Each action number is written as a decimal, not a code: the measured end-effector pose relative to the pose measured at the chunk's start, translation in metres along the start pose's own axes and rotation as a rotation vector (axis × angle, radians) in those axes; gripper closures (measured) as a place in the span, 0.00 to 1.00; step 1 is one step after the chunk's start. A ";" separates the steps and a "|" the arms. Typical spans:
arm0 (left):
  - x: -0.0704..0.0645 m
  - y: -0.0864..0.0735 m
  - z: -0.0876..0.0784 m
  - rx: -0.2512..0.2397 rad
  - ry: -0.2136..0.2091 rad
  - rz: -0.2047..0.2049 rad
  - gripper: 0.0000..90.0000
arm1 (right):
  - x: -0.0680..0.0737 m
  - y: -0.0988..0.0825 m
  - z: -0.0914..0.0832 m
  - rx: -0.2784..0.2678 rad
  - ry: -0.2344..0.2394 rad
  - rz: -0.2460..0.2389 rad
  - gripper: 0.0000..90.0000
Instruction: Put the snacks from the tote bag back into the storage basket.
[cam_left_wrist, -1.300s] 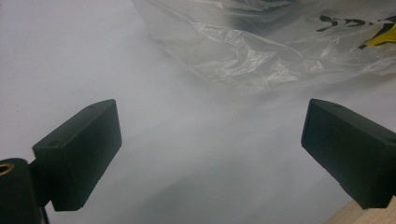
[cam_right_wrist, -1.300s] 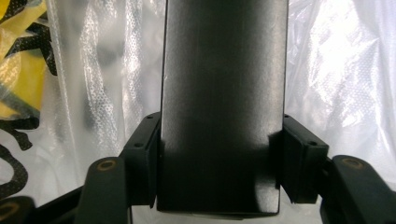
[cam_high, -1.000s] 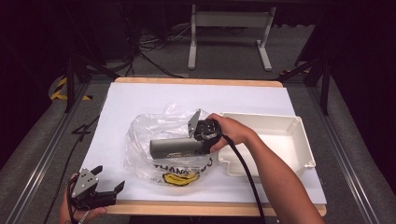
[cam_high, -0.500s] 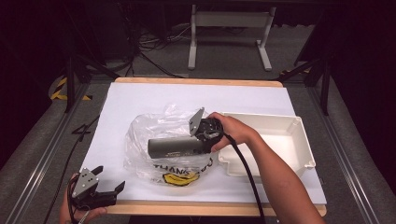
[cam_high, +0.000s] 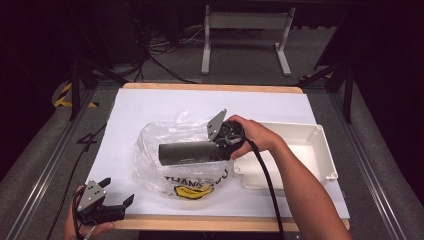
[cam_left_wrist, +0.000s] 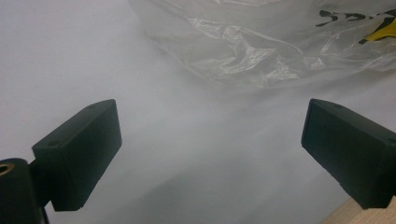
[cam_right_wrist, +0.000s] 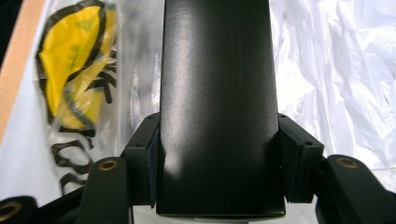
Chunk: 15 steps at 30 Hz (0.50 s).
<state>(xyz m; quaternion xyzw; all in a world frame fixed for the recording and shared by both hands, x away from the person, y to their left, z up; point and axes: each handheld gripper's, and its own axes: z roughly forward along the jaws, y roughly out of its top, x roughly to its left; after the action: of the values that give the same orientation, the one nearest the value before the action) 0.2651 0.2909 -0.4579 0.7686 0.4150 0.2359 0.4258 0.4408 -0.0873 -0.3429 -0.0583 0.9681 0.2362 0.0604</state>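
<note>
Right tongs (cam_high: 216, 147) clamp one end of the dark box (cam_high: 187, 151), level above the plastic bag (cam_high: 165, 172). Left tongs (cam_high: 112, 202) wide open, empty. End grip: your box may pivot or snag the bag.

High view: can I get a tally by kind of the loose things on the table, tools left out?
Plastic bag: 1
Dark box: 1
White tray: 1
Total: 3
</note>
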 end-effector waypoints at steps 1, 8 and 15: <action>0.000 0.000 0.000 0.000 0.000 0.000 0.06 | 0.000 0.000 -0.001 0.001 0.001 -0.002 0.48; 0.000 0.000 0.001 0.002 -0.004 -0.001 0.06 | 0.003 0.000 -0.015 -0.009 -0.012 -0.012 0.48; 0.000 0.001 0.002 0.003 -0.008 0.003 0.06 | 0.006 -0.004 -0.029 -0.003 -0.021 -0.017 0.48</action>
<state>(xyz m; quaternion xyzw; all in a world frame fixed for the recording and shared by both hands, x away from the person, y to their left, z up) 0.2671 0.2899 -0.4582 0.7710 0.4124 0.2330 0.4257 0.4334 -0.1052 -0.3202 -0.0642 0.9665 0.2380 0.0723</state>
